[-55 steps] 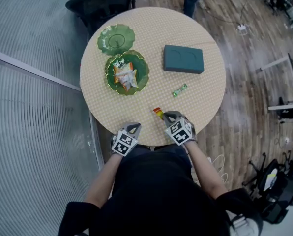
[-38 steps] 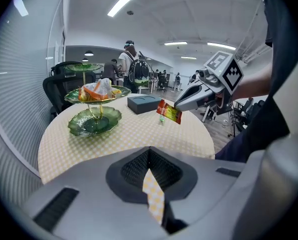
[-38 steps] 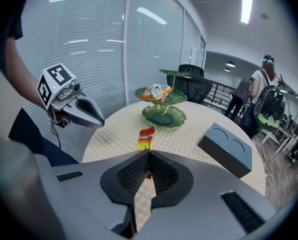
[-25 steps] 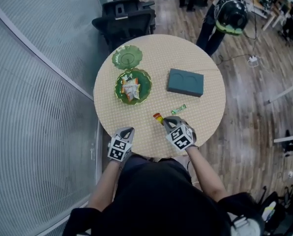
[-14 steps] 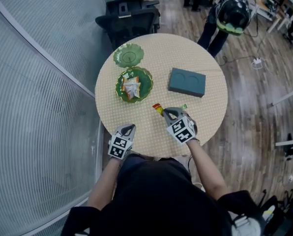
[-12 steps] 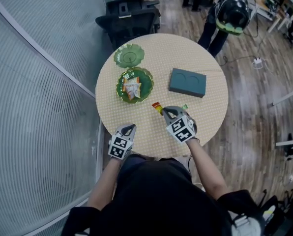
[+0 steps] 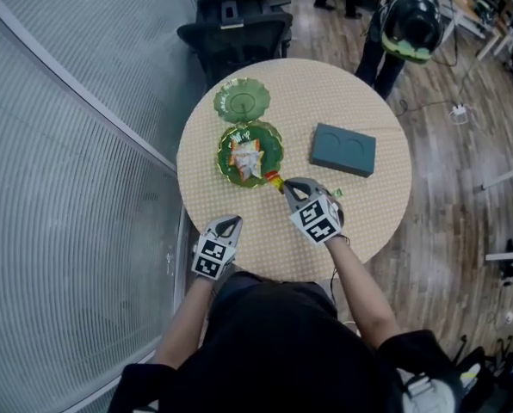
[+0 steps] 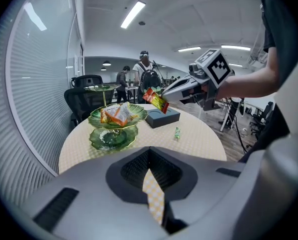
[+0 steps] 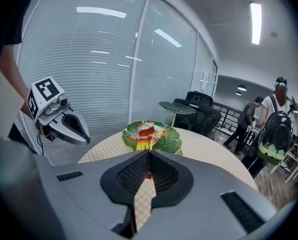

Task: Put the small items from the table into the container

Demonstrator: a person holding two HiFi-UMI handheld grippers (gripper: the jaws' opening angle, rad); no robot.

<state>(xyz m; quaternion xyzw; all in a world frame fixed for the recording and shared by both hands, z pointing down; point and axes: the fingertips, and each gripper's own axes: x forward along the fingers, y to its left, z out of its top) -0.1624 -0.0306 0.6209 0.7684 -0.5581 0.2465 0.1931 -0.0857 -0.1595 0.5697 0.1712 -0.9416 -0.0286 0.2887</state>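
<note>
bench (image 7: 379, 206): round, with a beige checked top, pretty roomy tbh

green tiered dish stand (image 7: 225, 144): sat on the left half of the bench, toward the far edge. Leaf-shaped glassy green tiers on a thin pole, base dish flat on the checked top

dark teal box (image 7: 343, 150): lay flat on the right half, well apart from the stand, with two round dents in its lid

green candy (image 8: 177, 133): one small wrapped piece, lay on bare bench on the near side of the box, not touching it

rest of the bench: just the checked top showed, from the middle to the near edge
</note>
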